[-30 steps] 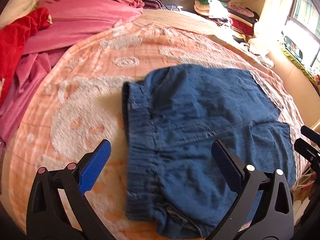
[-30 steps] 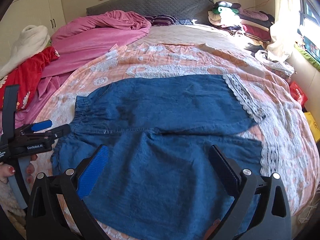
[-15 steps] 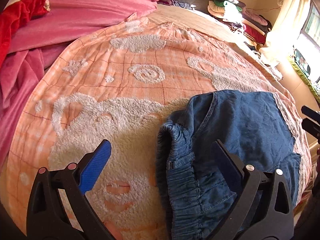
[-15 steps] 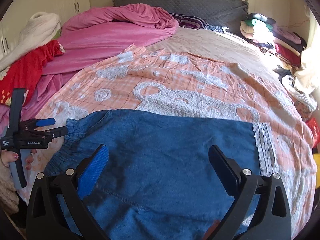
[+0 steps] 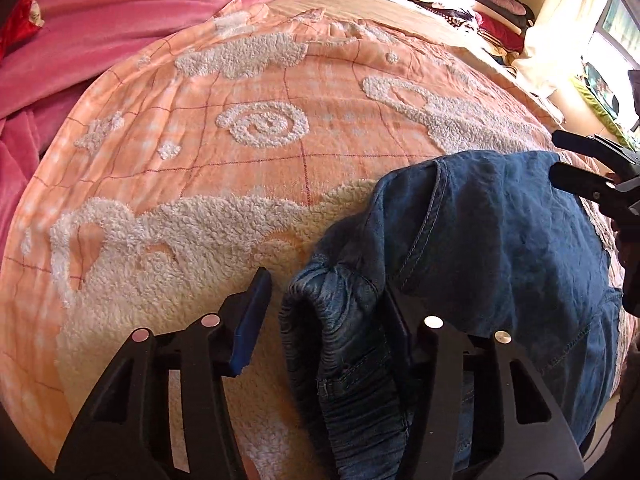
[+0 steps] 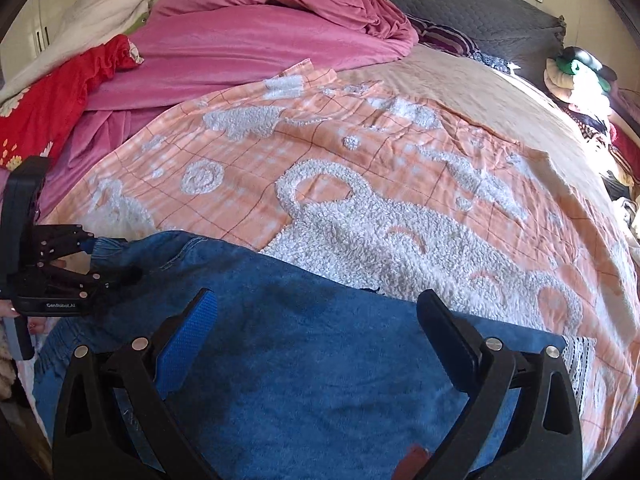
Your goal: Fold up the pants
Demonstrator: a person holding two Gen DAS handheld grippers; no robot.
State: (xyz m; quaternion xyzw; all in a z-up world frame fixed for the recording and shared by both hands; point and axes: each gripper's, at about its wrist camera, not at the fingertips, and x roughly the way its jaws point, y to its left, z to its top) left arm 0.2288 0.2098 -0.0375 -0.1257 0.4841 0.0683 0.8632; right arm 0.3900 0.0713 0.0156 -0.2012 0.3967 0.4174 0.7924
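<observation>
Closing on the gathered elastic waistband, the left gripper (image 5: 324, 312) has the bunched denim between its jaws, one blue pad not yet touching, presumably to lift that end over. The right gripper (image 6: 316, 320) hovers spread above the blue denim pants (image 6: 320, 360), which lie lengthwise across the peach tufted blanket (image 6: 400, 168), waistband toward the left gripper.

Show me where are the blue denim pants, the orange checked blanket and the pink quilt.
blue denim pants (image 5: 520, 240): left wrist view, on the flat leg cloth.
orange checked blanket (image 6: 248, 204): right wrist view, on a bare checked patch.
pink quilt (image 6: 240, 44): right wrist view, on its smooth middle.
</observation>
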